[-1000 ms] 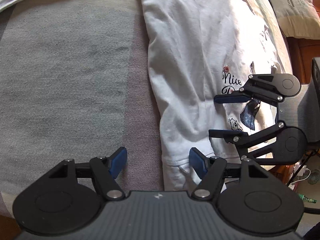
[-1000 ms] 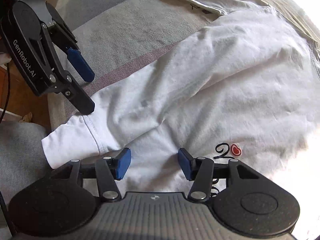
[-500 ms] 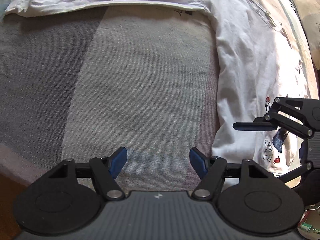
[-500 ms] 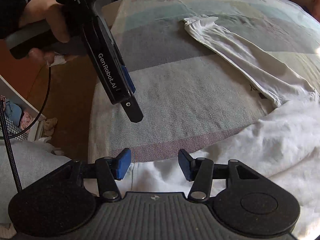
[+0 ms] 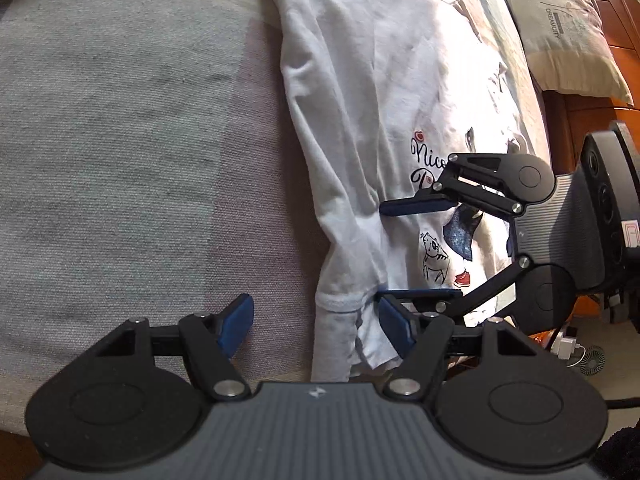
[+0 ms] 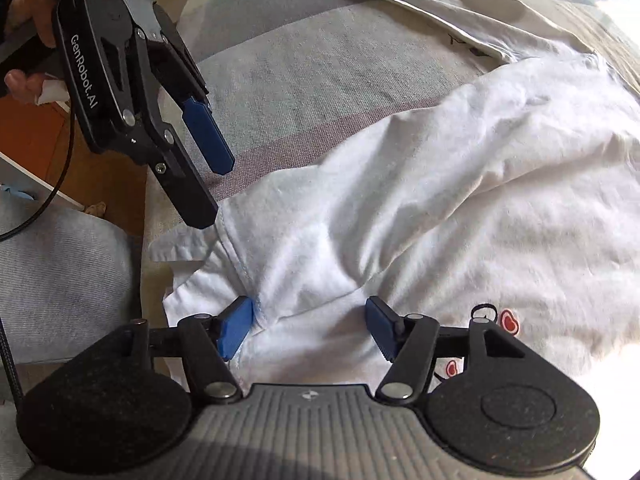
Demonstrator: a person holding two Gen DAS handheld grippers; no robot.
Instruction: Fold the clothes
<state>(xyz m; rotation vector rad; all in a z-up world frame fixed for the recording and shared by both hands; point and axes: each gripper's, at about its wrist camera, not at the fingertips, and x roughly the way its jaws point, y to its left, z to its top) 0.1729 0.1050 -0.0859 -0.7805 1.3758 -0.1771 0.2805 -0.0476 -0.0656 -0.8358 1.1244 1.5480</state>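
Note:
A white long-sleeved shirt (image 5: 384, 92) with a "Nice" print and a girl-and-cat drawing lies on the bed; one sleeve is folded down along its body. Its cuff (image 5: 340, 308) lies between the fingers of my open left gripper (image 5: 316, 320), whose pads stand clear of the cloth. My right gripper (image 6: 310, 324) hovers over the shirt (image 6: 440, 200) near the hem and cuff (image 6: 240, 256); its jaws are opening, with cloth under them that they do not pinch. Each gripper shows in the other's view: the right gripper (image 5: 400, 250) over the print, the left gripper (image 6: 214, 190) at the cuff's edge.
The bed cover (image 5: 120, 160) is grey with a mauve stripe. The shirt's other sleeve (image 6: 420, 12) stretches across the far side. A beige pillow (image 5: 560, 28) lies at the head end. A hand (image 6: 28, 32) holds the left gripper. Wooden floor, a plug and a small fan (image 5: 592, 360) lie beyond the bed's edge.
Both views swung off toward the bare cover half a second ago and are back over the cuff and hem. The right gripper's jaws now stand wider than before.

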